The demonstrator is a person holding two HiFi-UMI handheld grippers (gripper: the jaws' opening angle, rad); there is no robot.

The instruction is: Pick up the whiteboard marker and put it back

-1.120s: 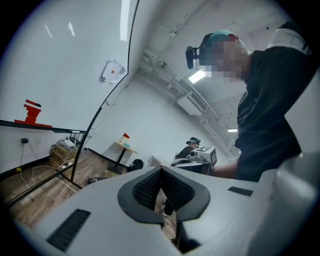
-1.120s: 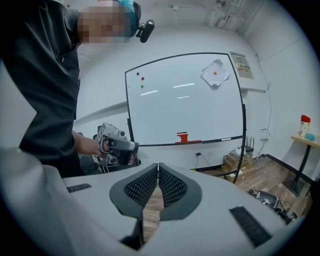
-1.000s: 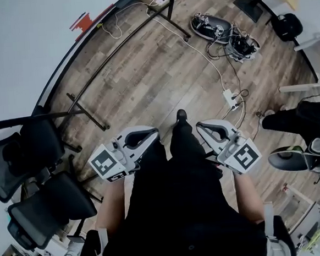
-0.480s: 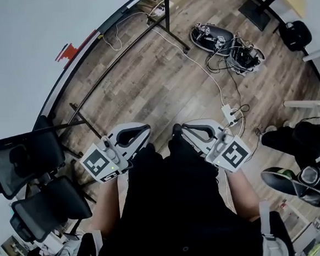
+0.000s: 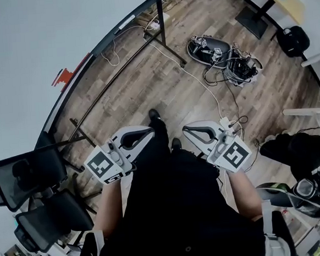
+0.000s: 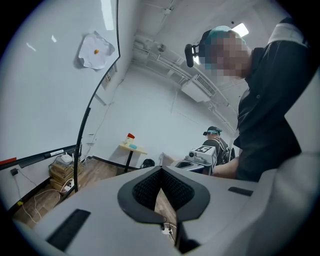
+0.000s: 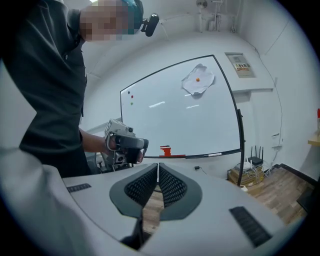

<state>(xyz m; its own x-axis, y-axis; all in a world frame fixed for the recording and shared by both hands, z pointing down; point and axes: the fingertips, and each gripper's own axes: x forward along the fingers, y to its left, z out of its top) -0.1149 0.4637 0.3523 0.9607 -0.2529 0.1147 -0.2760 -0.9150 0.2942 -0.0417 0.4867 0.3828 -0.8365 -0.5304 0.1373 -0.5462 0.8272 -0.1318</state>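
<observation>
A person in dark clothes stood on a brown wood-plank floor [image 5: 162,91], seen from above, holding two grey plastic grippers, one in each hand. The left gripper [image 5: 144,136] and the right gripper [image 5: 192,131] were held at waist height, side by side and well apart, each carrying one cube with black-and-white square markers. In its own view, the left gripper's [image 6: 161,170] two black ribbed fingers [image 6: 145,190] were pressed together at the tips with nothing between them. The right gripper's [image 7: 158,167] two fingers [image 7: 172,186] were likewise closed, tip to tip, on nothing.

One large white whiteboard on a black frame [image 7: 175,115] stood ahead of the person. One crumpled white sheet [image 7: 198,80] was pinned to it by a single orange dot, and two small dots, one red and one green [image 7: 131,98], sat near its upper left. One red object [image 7: 165,150] rested on the board's lower rail. The whiteboard marker was too small to make out in any view; neither gripper held it.

Two black mesh office chairs [image 5: 28,173] stood at the person's left. One yellow-topped counter [image 6: 132,147] stood by the far wall. A second person in a cap [image 6: 214,133] was beyond it.
</observation>
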